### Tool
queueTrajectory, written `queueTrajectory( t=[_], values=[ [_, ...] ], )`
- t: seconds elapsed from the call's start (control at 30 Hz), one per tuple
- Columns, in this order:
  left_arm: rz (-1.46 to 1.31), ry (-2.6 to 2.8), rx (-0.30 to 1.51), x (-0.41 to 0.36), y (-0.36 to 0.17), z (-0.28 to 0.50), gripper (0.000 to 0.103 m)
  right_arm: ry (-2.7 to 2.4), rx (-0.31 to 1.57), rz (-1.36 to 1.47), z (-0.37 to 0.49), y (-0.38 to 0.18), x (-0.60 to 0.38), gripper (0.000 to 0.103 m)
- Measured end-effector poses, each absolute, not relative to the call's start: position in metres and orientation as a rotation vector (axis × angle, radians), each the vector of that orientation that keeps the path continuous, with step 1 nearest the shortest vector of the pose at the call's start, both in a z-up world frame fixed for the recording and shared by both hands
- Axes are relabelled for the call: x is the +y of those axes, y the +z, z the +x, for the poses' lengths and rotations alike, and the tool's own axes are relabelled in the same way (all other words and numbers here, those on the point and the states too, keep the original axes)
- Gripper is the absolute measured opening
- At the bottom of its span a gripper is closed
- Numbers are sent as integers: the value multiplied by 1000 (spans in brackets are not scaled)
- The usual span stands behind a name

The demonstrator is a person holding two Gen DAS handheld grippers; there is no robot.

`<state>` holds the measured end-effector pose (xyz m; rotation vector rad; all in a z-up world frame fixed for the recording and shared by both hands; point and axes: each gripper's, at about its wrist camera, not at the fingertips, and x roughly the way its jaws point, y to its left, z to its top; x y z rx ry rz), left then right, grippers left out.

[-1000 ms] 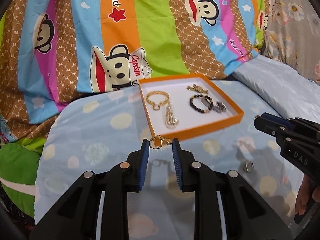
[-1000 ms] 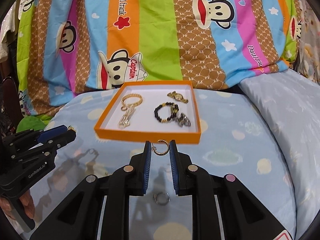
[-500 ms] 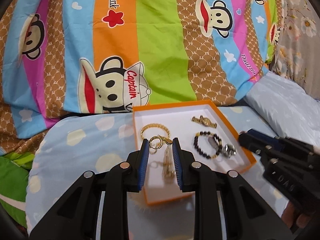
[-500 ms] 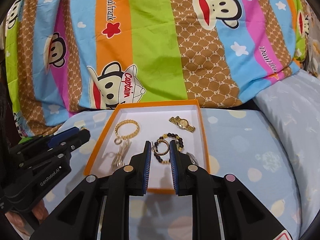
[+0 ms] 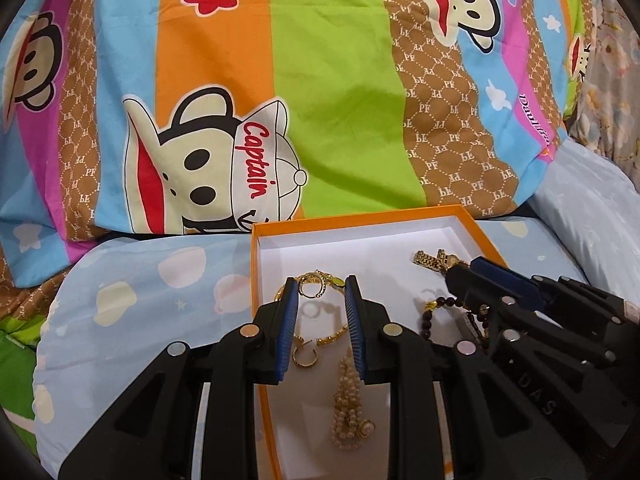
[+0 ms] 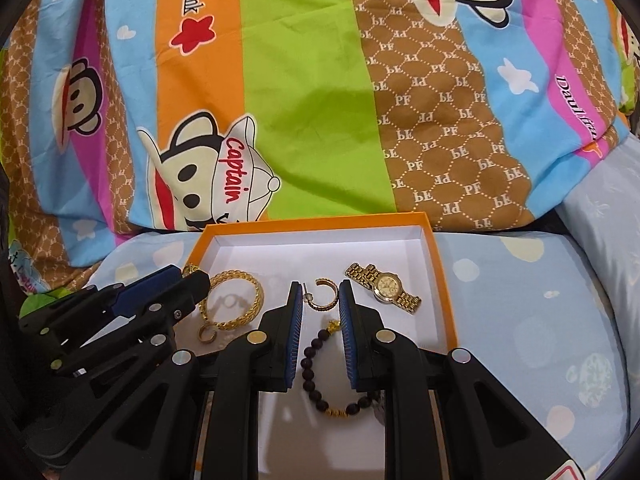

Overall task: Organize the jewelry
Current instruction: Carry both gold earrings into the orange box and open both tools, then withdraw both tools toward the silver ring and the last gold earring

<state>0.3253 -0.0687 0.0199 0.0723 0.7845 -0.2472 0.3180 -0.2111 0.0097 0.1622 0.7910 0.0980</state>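
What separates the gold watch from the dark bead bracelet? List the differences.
The gold watch is linked metal with a round dial; the bead bracelet is dark beads with a few gold ones. The watch lies stretched straight; the bracelet curves in a loop. The watch shows whole; the right gripper hides part of the bracelet. Both lie in the orange box.

Box [image 6: 444,280]: matt orange card, plain white inside. Watch [image 6: 384,287], chain bracelet [image 6: 236,300] and hoop earring [image 6: 322,294]: shiny gold-tone metal. Bead bracelet [image 6: 316,368]: dark, dull-gloss beads. Left claw [image 5: 320,292] and right claw [image 6: 320,294]: matt black plastic, ribbed blue pads. Blanket [image 6: 312,80]: soft printed cloth.
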Motion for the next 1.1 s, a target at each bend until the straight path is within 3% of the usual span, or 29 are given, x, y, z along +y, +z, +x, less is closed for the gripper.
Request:
queueTrajectory(
  t=[0.3, 0.43, 0.7, 1.1],
  values=[
    [81, -262, 788, -74, 16, 334, 24, 105, 800, 155, 331, 3, -210, 18],
    [59, -258, 797, -71, 15, 336, 34, 101, 787, 168, 329, 4, -213, 20],
    [12, -250, 762, -56, 35, 329, 34, 86, 712, 204, 313, 30, -227, 20],
    [-9, -239, 708, -9, 65, 246, 35, 34, 683, 132, 184, 50, -250, 28]
  ],
)
